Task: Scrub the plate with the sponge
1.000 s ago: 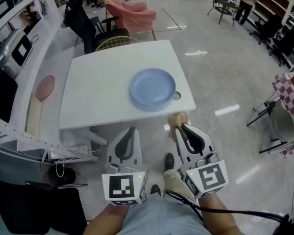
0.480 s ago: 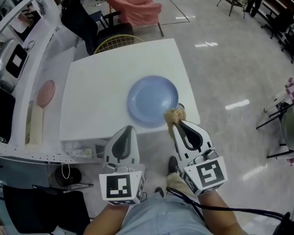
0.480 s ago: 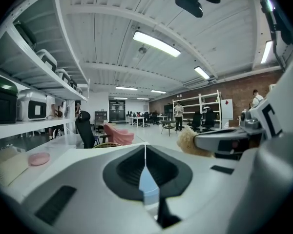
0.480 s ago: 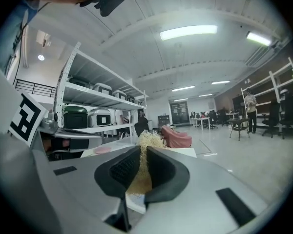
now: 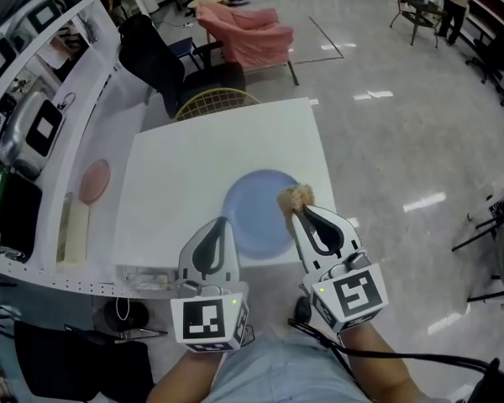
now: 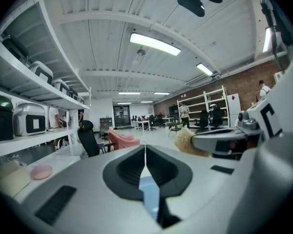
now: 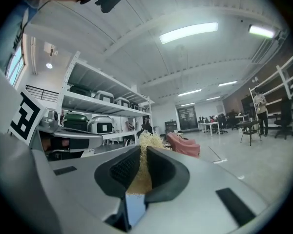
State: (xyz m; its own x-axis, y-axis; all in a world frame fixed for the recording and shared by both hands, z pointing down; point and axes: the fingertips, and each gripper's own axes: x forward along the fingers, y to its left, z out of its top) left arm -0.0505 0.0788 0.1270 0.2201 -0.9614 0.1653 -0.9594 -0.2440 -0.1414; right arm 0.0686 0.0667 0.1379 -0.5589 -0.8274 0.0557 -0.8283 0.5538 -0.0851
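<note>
The plate (image 5: 256, 211) is a round, shallow dish, pale blue with a smooth glossy face; it lies flat on the square white table (image 5: 185, 183), toward that table's near right corner. The sponge (image 5: 296, 197) is a tan, frizzy, fibrous tuft above the plate's right rim; the head view does not show whether it touches the plate. The right gripper (image 5: 298, 211) is clamped on the sponge; in the right gripper view its black ribbed pads (image 7: 122, 168) squeeze the straw-coloured fibres between them, and a loose tuft sticks out past the tips. The left gripper (image 5: 223, 223) hangs over the plate's near left edge; its jaws are pressed together with nothing between them, meeting in a thin seam, and a sliver of blue plate shows below them. Both grippers have smooth grey-white shells; each carries a cube with black-and-white square markers at the end away from the plate.

Beyond the plate, past the table's far edge, stands a yellow wire chair (image 5: 214, 103); farther off are a black office chair (image 5: 155, 53) and a pink draped armchair (image 5: 248, 25). Left of the plate, beyond the table, a white counter (image 5: 109, 133) bears a flat pink disc (image 5: 95, 180) and a cream oblong block (image 5: 74, 233).
</note>
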